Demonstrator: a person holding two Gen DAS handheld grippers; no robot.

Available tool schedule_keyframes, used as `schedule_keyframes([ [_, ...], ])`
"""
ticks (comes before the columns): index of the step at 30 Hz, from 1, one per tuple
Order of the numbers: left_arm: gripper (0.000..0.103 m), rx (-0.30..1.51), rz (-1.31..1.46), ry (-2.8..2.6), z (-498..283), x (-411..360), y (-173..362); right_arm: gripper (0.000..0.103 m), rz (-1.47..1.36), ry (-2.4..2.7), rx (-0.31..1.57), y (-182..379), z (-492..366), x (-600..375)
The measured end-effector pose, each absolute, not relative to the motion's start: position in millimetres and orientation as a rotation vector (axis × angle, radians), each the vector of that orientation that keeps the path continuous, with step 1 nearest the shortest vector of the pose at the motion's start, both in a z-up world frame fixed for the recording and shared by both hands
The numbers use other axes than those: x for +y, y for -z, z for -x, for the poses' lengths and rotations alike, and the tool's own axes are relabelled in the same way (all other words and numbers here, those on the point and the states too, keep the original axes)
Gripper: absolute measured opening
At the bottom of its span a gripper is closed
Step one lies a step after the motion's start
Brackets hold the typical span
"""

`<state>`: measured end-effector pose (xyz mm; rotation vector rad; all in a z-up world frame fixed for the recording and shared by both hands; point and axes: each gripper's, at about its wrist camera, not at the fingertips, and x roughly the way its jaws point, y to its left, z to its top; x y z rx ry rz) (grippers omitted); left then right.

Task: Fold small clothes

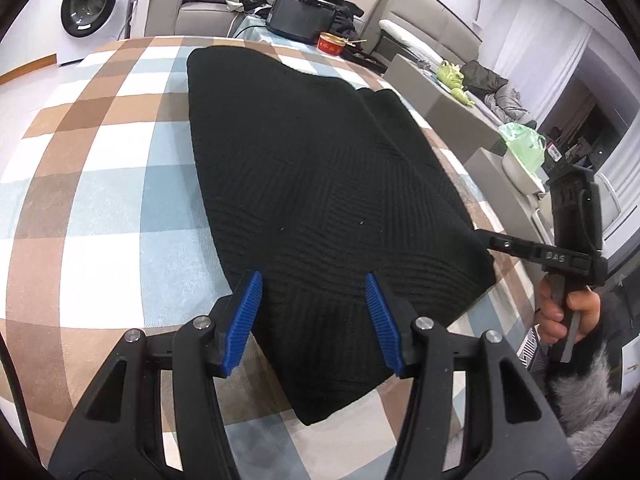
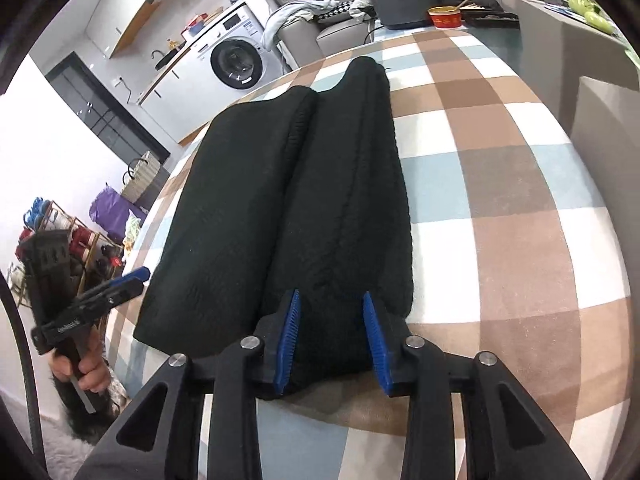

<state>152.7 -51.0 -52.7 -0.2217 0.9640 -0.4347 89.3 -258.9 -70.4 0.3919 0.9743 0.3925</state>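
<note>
Between the blue pads of the left gripper [image 1: 314, 320], whose jaws stand apart and clamp nothing, lies the near end of the black knitted garment [image 1: 320, 184], already doubled lengthwise into a long strip on the checked cloth [image 1: 100, 184] that covers the table; the pads hover just over the knit, and whether they touch it cannot be told. To that gripper's right, at the strip's near right corner, the right gripper [image 2: 330, 336] likewise stands with jaws apart and holds nothing, its pads flanking the near edge of the upper fold, with a hand [image 1: 560, 312] wrapped round its handle. Judged from this layout, the step in hand is a regrasp of the near hem for the crosswise fold: each gripper should close on one near corner and take every layer at once, both should lift level and together, and the end should be carried toward the far end so that edges meet without the lengthwise folds spreading. Beyond the garment, past the far edge of the table, stand a dark box-shaped appliance [image 1: 300, 14] and a red tub [image 1: 332, 42], with a washing machine [image 1: 92, 4] farther off to the left. Count: one garment, two grippers, one checked cloth, one appliance, one red tub, one washing machine.
</note>
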Motion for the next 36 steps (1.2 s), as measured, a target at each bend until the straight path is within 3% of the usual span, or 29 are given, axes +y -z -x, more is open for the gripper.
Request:
schedule_keyframes([
  [2,0.051,0.976,0.228,0.438,-155.5,-52.0,56.3,0.036,-0.384,-0.418,0.981,72.4,-91.2,-253.2],
  [4,0.051,0.977,0.224,0.440,-157.4,-53.8,57.2,0.026,-0.372,-0.429,0.962,70.8,-94.1,-246.9],
  [6,0.051,0.967,0.222,0.448,-157.8,-54.7,54.8,0.008,-0.353,-0.435,0.941,64.9,-96.7,-241.2],
  [13,0.051,0.932,0.240,0.466,-161.9,-56.2,42.8,0.005,-0.230,-0.398,0.872,22.5,-102.1,-235.9],
  [17,0.053,0.932,0.231,0.491,-162.7,-66.6,44.6,0.005,-0.211,-0.303,0.963,47.5,-107.2,-246.5],
  [20,0.053,0.962,0.211,0.497,-164.8,-76.2,50.0,0.008,-0.234,-0.278,1.012,63.2,-107.7,-247.9],
  [28,0.057,0.946,0.147,0.572,-167.6,-112.8,55.6,0.022,-0.261,-0.290,0.892,35.8,-97.6,-253.1],
  [30,0.057,0.971,0.115,0.553,-169.7,-120.0,67.4,0.042,-0.293,-0.341,0.893,38.3,-102.8,-243.9],
  [36,0.059,0.929,0.036,0.561,-160.0,-123.3,69.2,0.043,-0.248,-0.402,0.901,44.5,-100.7,-219.3],
])
